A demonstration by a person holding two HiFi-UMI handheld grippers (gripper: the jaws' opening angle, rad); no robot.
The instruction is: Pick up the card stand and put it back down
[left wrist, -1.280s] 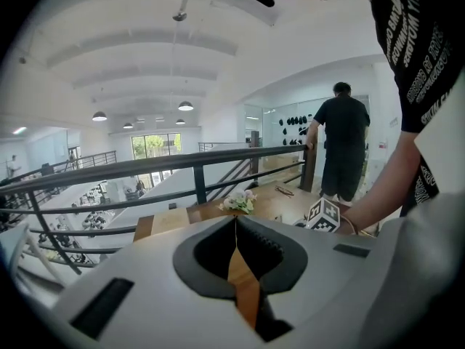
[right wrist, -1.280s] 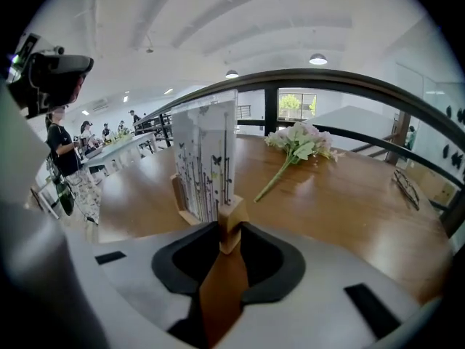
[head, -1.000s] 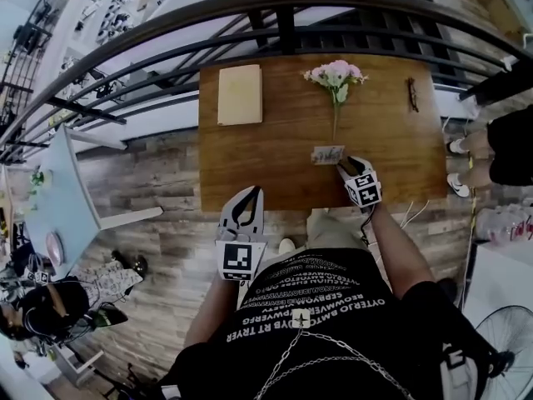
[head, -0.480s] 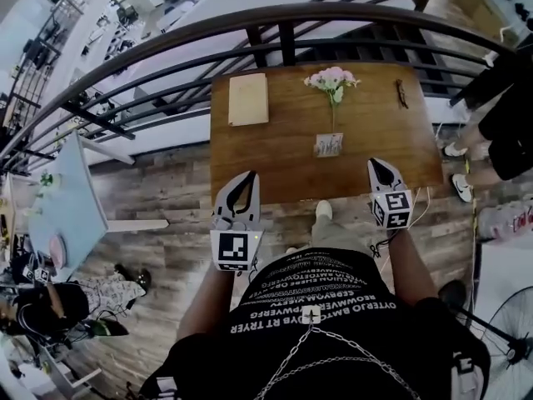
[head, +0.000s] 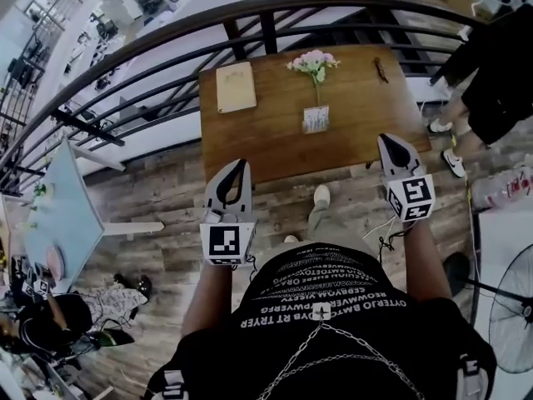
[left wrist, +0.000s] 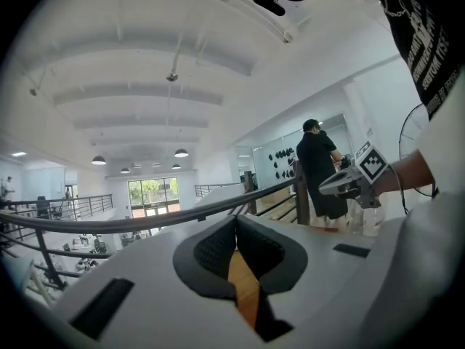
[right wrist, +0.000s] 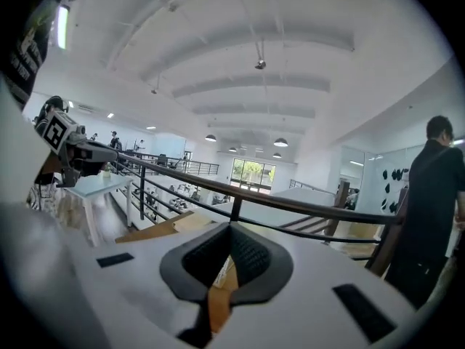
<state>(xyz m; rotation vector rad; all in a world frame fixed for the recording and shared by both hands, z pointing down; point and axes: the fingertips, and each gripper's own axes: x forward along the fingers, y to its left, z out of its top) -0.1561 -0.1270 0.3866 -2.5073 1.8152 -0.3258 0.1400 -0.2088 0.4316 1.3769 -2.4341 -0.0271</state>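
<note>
- While the card stand (head: 316, 119) stood on the table (head: 266, 140) just below the flowers (head: 312, 61), the left gripper (head: 241, 163) and right gripper (head: 386, 138) hung clear.
- Both were closed, empty.
- It looked light and tippy; pinching its side edges seemed safest.

Open-plan mezzanine hall: black railing (head: 268, 33) at 12 o'clock, ribbed white ceiling (right wrist: 254, 20), pendant lamps (right wrist: 280, 142), wooden tabletop (head: 275, 132).
</note>
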